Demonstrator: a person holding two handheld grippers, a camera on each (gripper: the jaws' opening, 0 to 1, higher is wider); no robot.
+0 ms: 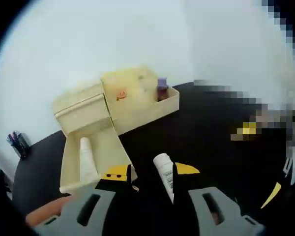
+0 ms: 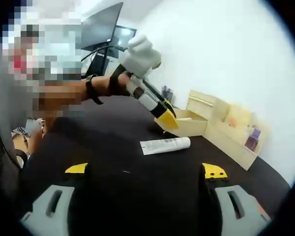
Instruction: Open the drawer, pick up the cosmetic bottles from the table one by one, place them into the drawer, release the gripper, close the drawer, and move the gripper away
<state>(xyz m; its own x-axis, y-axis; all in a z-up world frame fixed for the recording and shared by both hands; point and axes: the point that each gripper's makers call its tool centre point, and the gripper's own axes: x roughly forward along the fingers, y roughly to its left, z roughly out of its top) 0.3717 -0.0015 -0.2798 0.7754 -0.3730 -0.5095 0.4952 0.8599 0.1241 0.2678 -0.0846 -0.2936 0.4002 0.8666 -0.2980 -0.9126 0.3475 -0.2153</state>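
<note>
The left gripper point(image 1: 152, 173) has its fingers point(image 1: 117, 173) spread apart and grasping nothing; they hover above the black bench point(image 1: 201, 132), with a white tube point(image 1: 164, 177) lying on the bench between the yellow tips, closer to the right one. Just beyond the left fingertip sits the open drawer point(image 1: 69, 162) of a pale wooden organizer point(image 1: 132, 98), and another white tube point(image 1: 87, 157) lies inside that drawer. A small purple bottle point(image 1: 162, 90) stands in the organizer's open side compartment, and a pen cup point(image 1: 19, 143) stands well to the left of the organizer, near the bench edge.

In the right gripper view, the right gripper point(image 2: 146, 170) hangs low over the bench, its fingers point(image 2: 214, 171) wide apart and empty. Ahead of it the white tube point(image 2: 165, 144) lies flat on the bench in front of the drawer point(image 2: 189, 123). A white-gloved hand point(image 2: 139, 55) holds the left gripper point(image 2: 163, 114) just above the tube, its tips near the drawer; whether they touch anything there is hard to tell.
</note>
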